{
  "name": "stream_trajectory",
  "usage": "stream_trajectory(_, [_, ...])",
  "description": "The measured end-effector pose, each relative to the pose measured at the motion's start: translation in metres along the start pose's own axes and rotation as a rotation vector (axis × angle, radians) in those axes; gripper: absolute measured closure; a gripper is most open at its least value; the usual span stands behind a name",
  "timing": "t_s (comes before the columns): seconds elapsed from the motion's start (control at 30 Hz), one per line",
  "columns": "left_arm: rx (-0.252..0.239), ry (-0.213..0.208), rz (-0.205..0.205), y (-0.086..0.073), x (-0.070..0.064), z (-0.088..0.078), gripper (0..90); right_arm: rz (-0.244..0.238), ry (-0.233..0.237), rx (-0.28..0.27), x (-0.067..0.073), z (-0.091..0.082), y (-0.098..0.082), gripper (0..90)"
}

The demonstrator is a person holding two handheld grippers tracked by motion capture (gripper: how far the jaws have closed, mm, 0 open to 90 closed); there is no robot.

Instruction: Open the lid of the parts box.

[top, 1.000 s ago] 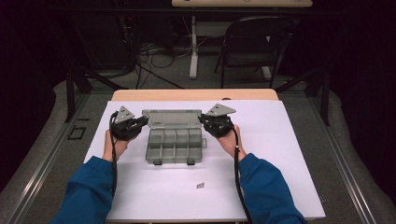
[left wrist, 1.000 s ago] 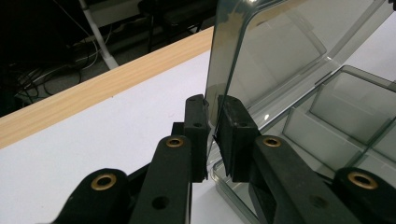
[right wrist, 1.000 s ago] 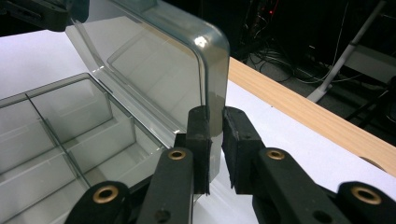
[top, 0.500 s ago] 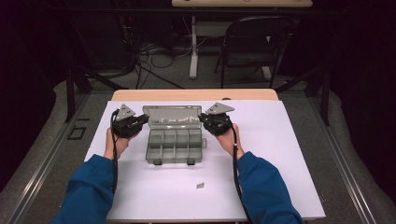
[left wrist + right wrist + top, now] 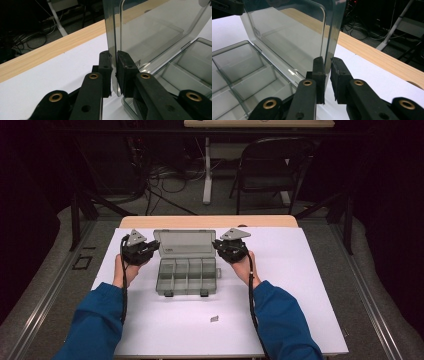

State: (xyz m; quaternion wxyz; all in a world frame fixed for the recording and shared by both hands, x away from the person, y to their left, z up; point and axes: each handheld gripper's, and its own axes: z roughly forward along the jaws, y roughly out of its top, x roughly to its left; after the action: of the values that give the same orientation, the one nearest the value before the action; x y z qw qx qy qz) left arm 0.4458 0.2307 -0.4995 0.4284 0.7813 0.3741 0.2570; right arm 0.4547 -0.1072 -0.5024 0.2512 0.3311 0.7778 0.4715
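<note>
The organiser box (image 5: 187, 276) lay mid-table, its clear lid (image 5: 184, 243) raised and pinched at either side edge by the left gripper (image 5: 114, 72) and the right gripper (image 5: 327, 78). The lid's top was cut off in both gripper views. A small object (image 5: 214, 318) near the front could not be identified.

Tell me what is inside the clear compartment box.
The compartments of the box look empty, only divider walls showing. Its raised lid, pinched by both grippers, hides nothing; the small piece lies outside.
</note>
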Motion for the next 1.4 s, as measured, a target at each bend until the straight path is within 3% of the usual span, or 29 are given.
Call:
stream_trajectory(0.47, [-0.001,0.031,-0.020,0.000,0.002,0.013,81.1,0.041,-0.002,0.018,-0.008,0.011,0.003,80.6])
stream_trajectory(0.8, [0.009,0.054,-0.019,0.001,0.002,0.020,80.0,0.042,-0.018,0.026,-0.009,0.015,0.002,79.6])
stream_trajectory(1.4, [0.046,0.063,-0.017,-0.001,0.003,0.030,78.9,0.061,-0.028,0.056,-0.011,0.024,-0.006,77.6])
